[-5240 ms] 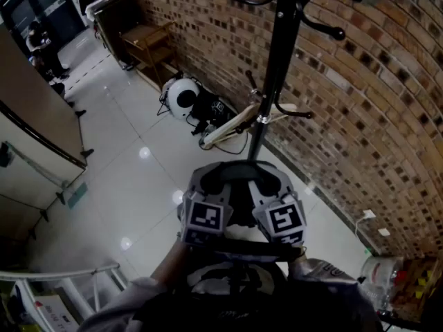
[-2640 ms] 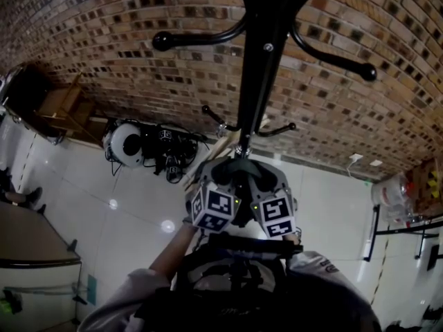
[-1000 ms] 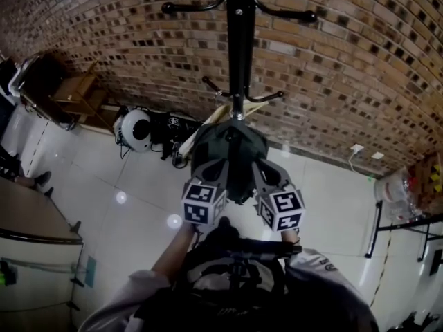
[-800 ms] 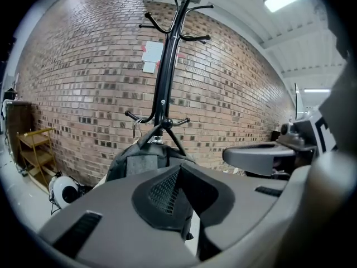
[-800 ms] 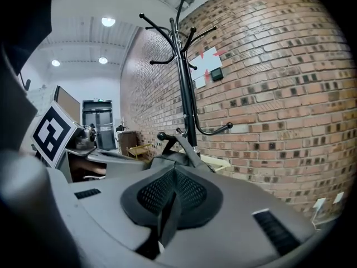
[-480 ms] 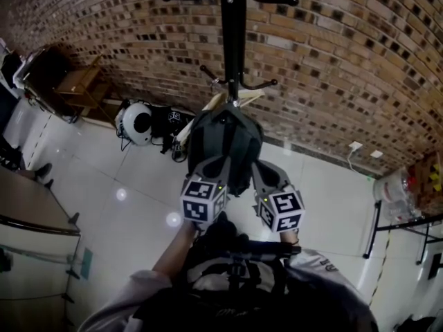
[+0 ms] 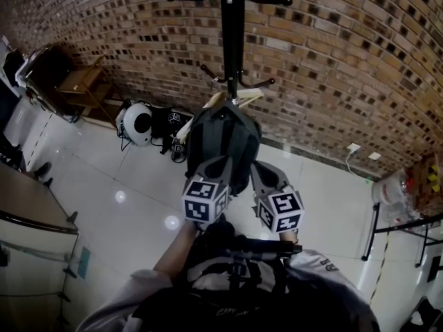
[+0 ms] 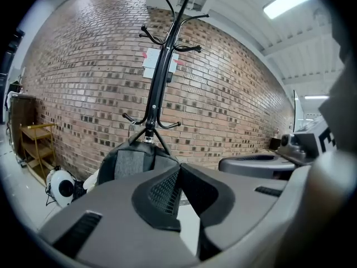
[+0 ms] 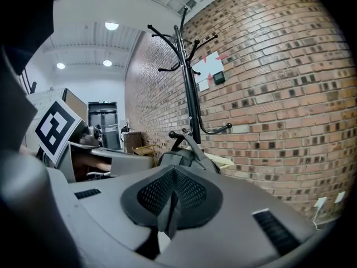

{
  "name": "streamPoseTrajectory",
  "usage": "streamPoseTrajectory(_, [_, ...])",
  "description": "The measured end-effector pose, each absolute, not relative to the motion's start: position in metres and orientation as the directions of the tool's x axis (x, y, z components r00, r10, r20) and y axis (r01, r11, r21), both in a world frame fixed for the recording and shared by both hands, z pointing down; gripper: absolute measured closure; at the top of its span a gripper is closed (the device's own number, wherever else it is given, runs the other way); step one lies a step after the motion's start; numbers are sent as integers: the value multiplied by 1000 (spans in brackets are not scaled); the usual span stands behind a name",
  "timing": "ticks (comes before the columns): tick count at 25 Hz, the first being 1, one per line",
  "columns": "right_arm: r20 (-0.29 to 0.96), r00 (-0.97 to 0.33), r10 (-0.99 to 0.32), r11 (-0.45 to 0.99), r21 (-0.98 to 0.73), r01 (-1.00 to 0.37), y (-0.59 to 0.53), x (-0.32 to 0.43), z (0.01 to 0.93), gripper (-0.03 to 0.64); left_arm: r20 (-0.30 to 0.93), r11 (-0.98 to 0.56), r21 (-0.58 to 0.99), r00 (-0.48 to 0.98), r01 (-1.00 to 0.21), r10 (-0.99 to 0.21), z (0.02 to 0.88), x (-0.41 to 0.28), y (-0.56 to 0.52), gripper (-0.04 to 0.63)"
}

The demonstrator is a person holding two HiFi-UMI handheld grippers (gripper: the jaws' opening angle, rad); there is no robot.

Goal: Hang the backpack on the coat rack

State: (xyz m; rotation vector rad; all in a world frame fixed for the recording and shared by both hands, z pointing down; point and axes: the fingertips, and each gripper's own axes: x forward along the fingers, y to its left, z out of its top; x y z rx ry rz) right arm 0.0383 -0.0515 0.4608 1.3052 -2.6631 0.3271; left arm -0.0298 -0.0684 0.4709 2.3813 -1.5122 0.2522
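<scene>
The dark grey backpack [image 7: 223, 147] hangs at the centre of the head view, against the black coat rack [image 7: 233, 47] in front of the brick wall [image 7: 332, 61]. It seems to hang from a lower hook, though the strap is hard to make out. Just below it, the left gripper [image 7: 219, 166] and right gripper [image 7: 260, 170] sit side by side, both closed with nothing between their pads.
</scene>
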Motion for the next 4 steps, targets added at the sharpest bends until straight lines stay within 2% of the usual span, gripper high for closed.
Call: streamPoseTrajectory(4, [232, -610, -757, 600, -122, -791, -47, 39, 459, 603, 310, -393, 170, 428, -904, -849, 471, -27, -63, 589])
